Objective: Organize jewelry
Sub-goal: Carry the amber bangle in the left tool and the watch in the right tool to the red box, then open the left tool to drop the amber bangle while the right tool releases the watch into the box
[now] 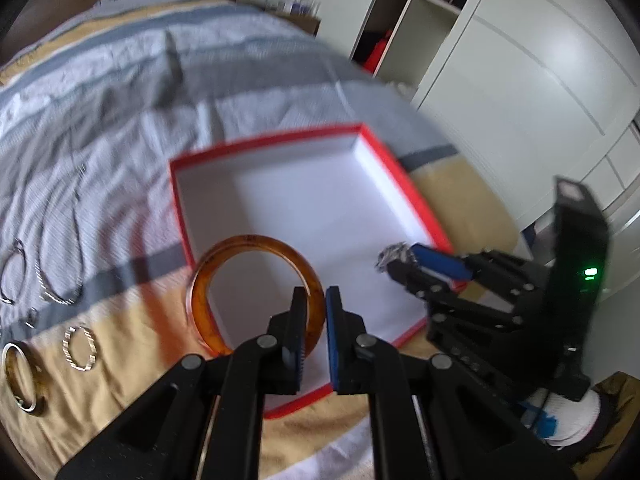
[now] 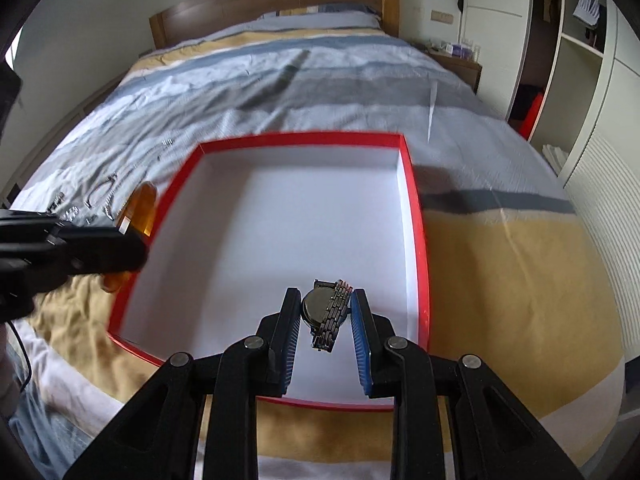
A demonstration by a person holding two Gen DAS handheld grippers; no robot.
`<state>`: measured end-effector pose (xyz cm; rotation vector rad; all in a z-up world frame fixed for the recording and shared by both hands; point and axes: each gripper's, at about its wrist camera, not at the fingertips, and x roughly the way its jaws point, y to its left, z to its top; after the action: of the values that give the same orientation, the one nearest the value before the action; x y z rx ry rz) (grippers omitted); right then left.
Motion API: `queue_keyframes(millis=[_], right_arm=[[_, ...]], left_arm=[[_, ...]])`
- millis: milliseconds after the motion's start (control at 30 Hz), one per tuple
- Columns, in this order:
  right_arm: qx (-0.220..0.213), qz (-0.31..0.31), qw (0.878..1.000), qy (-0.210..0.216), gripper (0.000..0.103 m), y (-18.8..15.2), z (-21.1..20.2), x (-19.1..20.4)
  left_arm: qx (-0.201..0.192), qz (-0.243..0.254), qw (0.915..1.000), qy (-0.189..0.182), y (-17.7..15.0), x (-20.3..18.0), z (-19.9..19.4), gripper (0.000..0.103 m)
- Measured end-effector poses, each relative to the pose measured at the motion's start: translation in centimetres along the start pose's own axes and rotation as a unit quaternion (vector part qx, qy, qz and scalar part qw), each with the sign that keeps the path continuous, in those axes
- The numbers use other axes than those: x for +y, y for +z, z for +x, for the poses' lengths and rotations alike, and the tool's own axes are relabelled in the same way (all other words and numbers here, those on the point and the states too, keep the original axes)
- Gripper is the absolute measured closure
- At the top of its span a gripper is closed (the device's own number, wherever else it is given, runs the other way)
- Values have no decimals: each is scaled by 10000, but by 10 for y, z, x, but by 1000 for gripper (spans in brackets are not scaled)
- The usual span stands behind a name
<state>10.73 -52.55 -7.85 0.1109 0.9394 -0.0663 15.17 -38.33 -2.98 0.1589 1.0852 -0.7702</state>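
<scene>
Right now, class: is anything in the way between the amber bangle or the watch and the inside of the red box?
Nothing visible. The red box lies open and bare inside. The watch, held by the right gripper, is already above its floor; the amber bangle, held by the left gripper, hangs at its near-left rim.

Bed (image 2: 320, 92) with striped duvet in grey, blue, white and mustard bands, wooden headboard (image 2: 276, 4) against pale wall, wooden nightstand (image 2: 460, 62) beside it with small items on top, white wardrobe (image 1: 532, 80), open shelf compartment (image 2: 576, 44), red item (image 1: 378, 54) low inside
</scene>
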Motion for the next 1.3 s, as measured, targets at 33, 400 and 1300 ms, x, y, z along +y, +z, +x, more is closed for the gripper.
queue_keyframes(millis=[33, 400, 1300], right_arm=[[31, -4, 10000, 10, 78, -1, 3, 0], [184, -341, 9992, -81, 78, -8, 16, 8], [-287, -91, 9988, -377, 57, -28, -93, 29]], left_arm=[[42, 3, 10000, 50, -2, 1, 6, 94], [295, 35, 9993, 214, -19, 7, 36, 91], [-762, 149, 9930, 895, -47, -6, -80, 74]])
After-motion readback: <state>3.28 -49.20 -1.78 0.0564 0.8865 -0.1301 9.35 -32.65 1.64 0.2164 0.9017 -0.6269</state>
